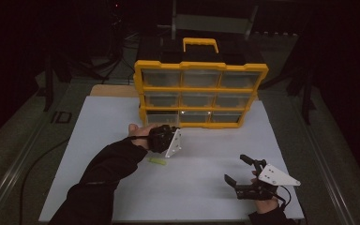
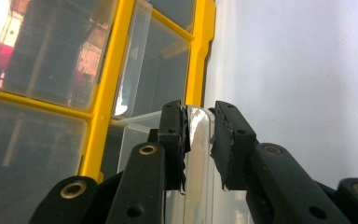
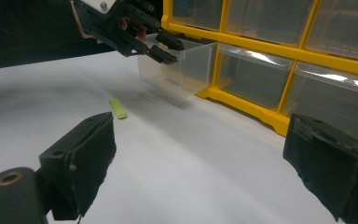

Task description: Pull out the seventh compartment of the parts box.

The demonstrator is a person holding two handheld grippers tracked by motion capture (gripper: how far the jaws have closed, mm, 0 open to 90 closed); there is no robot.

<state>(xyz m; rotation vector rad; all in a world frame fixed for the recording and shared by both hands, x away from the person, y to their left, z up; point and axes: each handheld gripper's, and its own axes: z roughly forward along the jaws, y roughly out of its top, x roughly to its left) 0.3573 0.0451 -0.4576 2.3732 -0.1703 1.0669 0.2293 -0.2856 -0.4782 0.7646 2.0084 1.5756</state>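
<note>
A yellow organizer cabinet (image 1: 199, 89) with clear drawers stands at the back of the white board (image 1: 98, 154). Its bottom-left drawer (image 1: 161, 118) is pulled partly out. My left gripper (image 1: 168, 127) is shut on that drawer's front wall. In the left gripper view the jaws (image 2: 199, 140) pinch the clear wall (image 2: 198, 177) beside the yellow frame (image 2: 107, 84). The right gripper view shows the left gripper (image 3: 161, 46) holding the drawer (image 3: 182, 70) out from the cabinet (image 3: 254, 116). My right gripper (image 1: 234, 167) stands open near the front right, with nothing between its pads (image 3: 86, 158).
A small yellow-green piece (image 1: 158, 161) lies on the board just in front of my left hand, also in the right gripper view (image 3: 118, 108). The cabinet's yellow handle (image 1: 200, 43) rises at the back. Dark floor and stands surround the board.
</note>
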